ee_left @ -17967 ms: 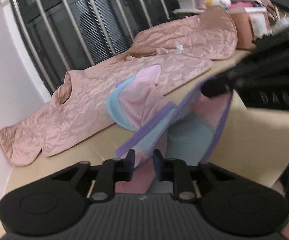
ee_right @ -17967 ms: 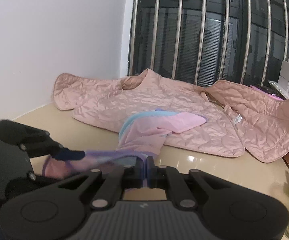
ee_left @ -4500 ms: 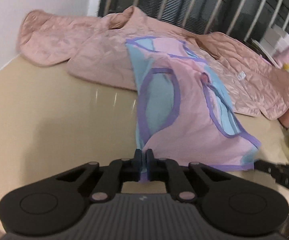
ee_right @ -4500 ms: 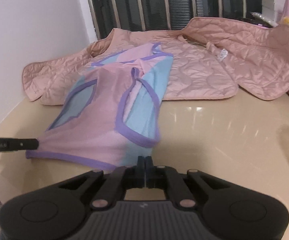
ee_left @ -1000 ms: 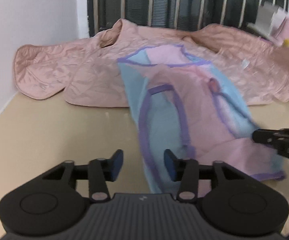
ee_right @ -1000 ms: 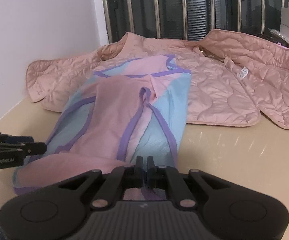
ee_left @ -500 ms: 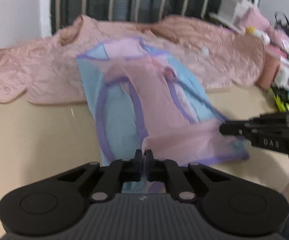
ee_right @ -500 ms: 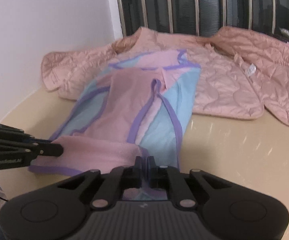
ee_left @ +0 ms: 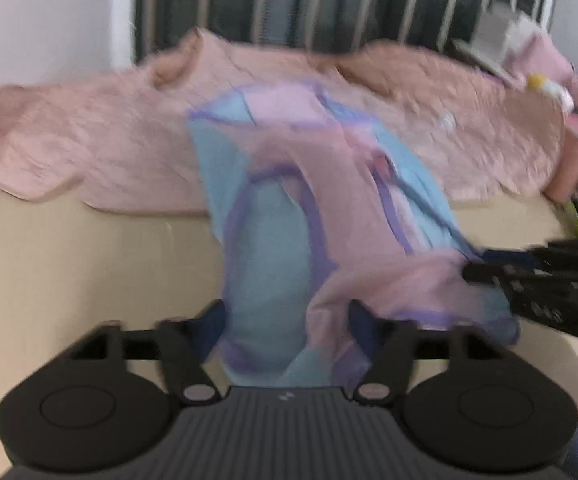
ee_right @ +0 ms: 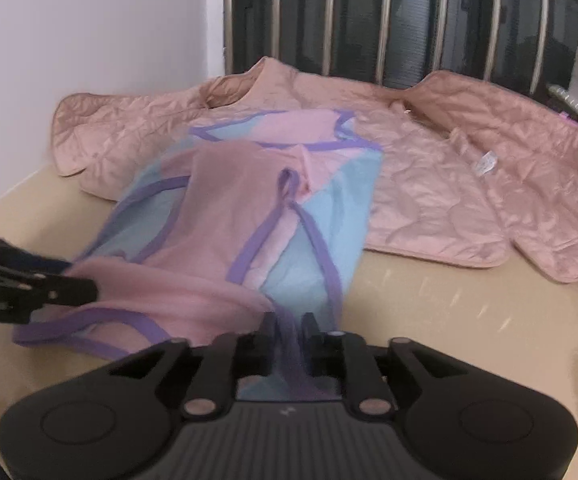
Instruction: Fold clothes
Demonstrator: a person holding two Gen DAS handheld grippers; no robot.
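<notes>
A pink and light-blue garment [ee_left: 289, 240] with purple trim lies lengthwise on the beige table [ee_left: 69, 264]. Its far end rests on a pink quilted jacket [ee_left: 89, 152]. The near hem is bunched up and doubled over. My left gripper [ee_left: 287, 320] is opening, jaws wide, with the left corner of the hem loose between them. In the right wrist view my right gripper [ee_right: 288, 328] is opening too. A purple strip of the garment [ee_right: 229, 200] hangs in its narrow gap, and the pads stand off it. The left gripper's fingers [ee_right: 49, 288] show at the hem's other corner.
The quilted jacket [ee_right: 449, 168] spreads across the back of the table [ee_right: 449, 320], below a barred window [ee_right: 409, 20]. A white wall [ee_right: 89, 40] closes the left side. Boxes and small clutter [ee_left: 549, 64] crowd the far right.
Half a second ago both grippers were shut on the near hem. Now both sets of jaws have parted, the left far wider, and the hem lies bunched between them.
</notes>
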